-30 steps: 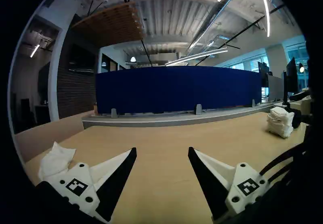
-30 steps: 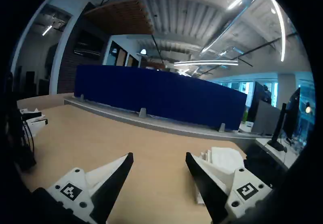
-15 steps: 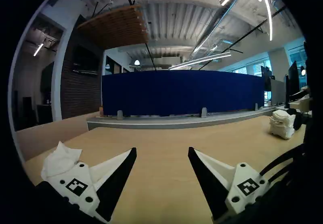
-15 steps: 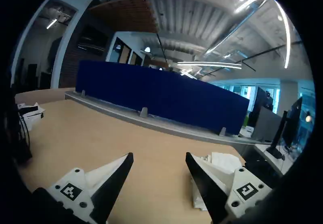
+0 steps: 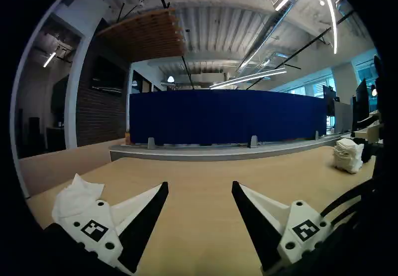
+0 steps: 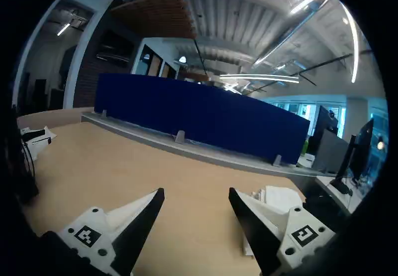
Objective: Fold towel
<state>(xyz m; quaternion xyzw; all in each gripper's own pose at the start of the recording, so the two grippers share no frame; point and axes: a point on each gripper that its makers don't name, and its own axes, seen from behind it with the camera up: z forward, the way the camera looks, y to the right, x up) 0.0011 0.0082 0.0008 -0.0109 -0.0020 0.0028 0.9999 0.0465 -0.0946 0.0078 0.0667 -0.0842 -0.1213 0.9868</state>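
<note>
My left gripper (image 5: 199, 184) is open low over the wooden table (image 5: 199, 176), with nothing between its fingers. A crumpled white towel (image 5: 74, 197) lies on the table just behind its left finger. A stack of folded white towels (image 5: 348, 154) sits far off at the right table edge. My right gripper (image 6: 195, 191) is open too, and holds nothing. The folded white stack (image 6: 275, 196) lies close behind its right finger, partly hidden by it. At the far left of the right gripper view, part of the other gripper (image 6: 36, 140) shows with black cables.
A long blue partition (image 5: 224, 116) on a grey rail (image 5: 209, 150) closes off the far side of the table. Monitors (image 6: 357, 159) stand on a desk beyond the right end. Bare tabletop stretches between the two grippers.
Both views shifted slightly, so the partition and the towels sit a little differently in frame. Both grippers stayed open and took hold of nothing.
</note>
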